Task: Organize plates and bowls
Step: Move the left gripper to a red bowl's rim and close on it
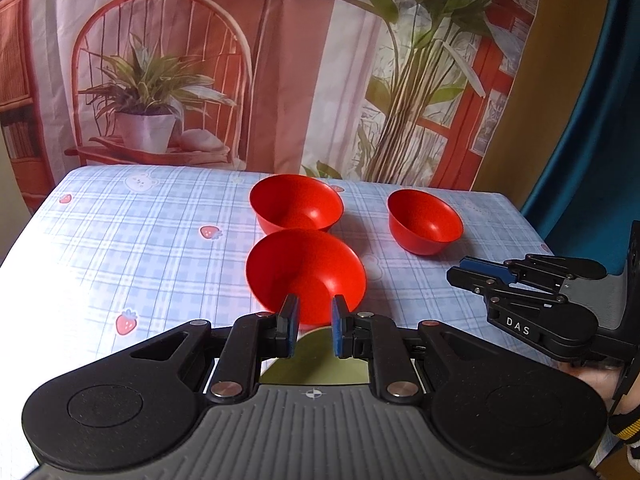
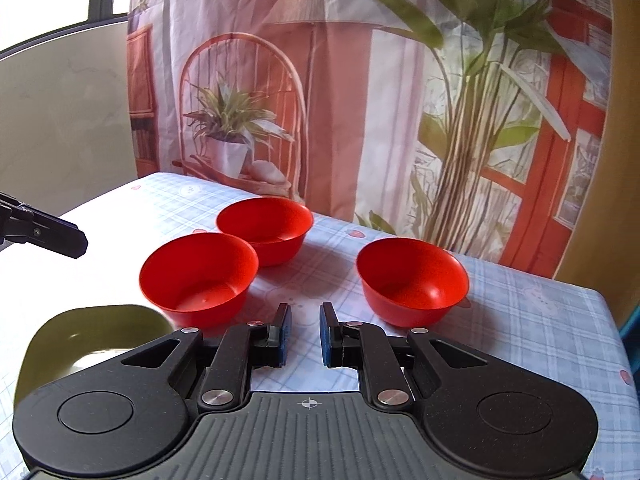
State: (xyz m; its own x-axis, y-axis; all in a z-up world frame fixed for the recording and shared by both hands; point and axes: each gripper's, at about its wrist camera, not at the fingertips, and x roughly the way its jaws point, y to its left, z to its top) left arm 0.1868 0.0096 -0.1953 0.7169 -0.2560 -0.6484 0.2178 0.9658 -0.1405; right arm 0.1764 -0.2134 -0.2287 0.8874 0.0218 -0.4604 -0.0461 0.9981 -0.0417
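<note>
Three empty red bowls stand upright on the table. In the left wrist view my left gripper [image 1: 314, 308] hovers, shut and empty, just in front of the near bowl [image 1: 304, 268], with a second bowl [image 1: 296, 204] behind it and a third bowl [image 1: 424, 220] to the right. An olive-green plate [image 1: 316, 356] lies under its fingers. My right gripper [image 2: 305, 312] is shut on nothing, above the cloth between the left bowl [image 2: 198, 276] and the right bowl [image 2: 412, 280]; the far bowl [image 2: 264, 228] is behind. The plate [image 2: 92, 332] shows at lower left.
The table [image 1: 120, 240] wears a blue plaid cloth with strawberry prints. A printed curtain [image 1: 280, 80] hangs close behind its far edge. My right gripper [image 1: 458, 269] shows at the right edge, held by a hand [image 1: 600, 380]. The right table edge drops off beside the third bowl.
</note>
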